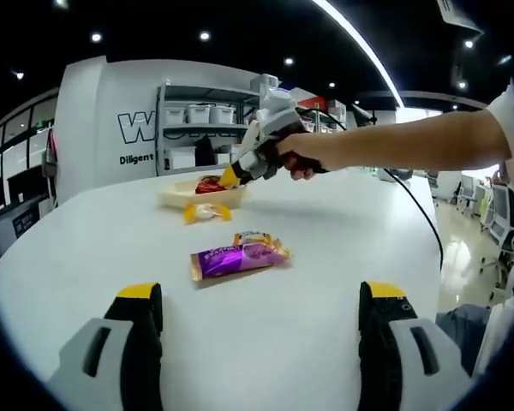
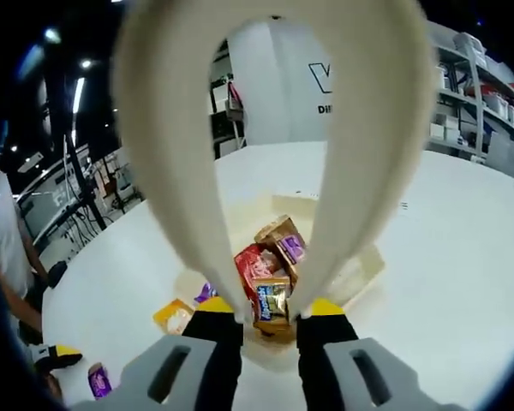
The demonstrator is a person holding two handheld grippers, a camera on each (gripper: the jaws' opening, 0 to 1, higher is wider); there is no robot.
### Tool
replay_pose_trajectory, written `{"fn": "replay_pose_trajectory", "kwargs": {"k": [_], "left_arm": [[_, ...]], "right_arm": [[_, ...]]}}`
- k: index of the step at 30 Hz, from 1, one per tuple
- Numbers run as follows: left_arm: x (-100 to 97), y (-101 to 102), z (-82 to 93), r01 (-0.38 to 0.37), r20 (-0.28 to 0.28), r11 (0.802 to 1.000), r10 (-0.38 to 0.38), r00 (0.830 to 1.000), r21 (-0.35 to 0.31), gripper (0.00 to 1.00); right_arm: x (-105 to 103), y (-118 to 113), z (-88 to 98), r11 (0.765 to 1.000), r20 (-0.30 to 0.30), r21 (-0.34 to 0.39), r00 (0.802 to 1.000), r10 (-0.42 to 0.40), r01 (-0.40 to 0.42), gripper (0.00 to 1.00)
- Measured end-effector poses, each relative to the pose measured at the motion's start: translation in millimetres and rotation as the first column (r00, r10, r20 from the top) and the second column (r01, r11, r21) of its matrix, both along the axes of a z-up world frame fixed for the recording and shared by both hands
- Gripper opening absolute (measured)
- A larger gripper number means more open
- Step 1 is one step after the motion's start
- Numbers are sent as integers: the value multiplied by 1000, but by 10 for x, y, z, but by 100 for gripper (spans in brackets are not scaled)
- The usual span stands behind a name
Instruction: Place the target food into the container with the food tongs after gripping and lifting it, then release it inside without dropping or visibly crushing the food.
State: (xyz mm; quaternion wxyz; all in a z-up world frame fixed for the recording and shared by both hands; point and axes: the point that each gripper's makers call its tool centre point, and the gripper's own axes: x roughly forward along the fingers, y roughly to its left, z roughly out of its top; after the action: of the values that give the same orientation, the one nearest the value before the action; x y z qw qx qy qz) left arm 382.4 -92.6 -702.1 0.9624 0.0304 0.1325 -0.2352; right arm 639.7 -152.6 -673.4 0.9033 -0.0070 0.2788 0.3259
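While tongs hover, two packets lie outside.

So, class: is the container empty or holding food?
Holding food: the container has several wrapped snacks inside; the tongs hang above them.

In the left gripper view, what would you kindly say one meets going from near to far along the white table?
Purple snack packet → small yellow packet → cream container holding a red packet.
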Motion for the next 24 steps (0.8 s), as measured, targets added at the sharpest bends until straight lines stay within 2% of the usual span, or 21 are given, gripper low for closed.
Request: {"fn": "replay_pose_trajectory", "kwargs": {"k": [7,14,24], "left_arm": [[3,1,-10,0,-2,1000,1,1000,2,94],[-3,-10,-6,-1,-3,1000,1,1000,2,94],[1,-13,-19,3,-6,1000,-3,1000,6,94]], "right_arm": [[-30,-70,134,1000,12,25,1000,-8,8,17],[-48,-164,164,1000,15,21,1000,-10,10,17],[-246,-197,231,1000,23,20,1000,7,-8,16]]}}
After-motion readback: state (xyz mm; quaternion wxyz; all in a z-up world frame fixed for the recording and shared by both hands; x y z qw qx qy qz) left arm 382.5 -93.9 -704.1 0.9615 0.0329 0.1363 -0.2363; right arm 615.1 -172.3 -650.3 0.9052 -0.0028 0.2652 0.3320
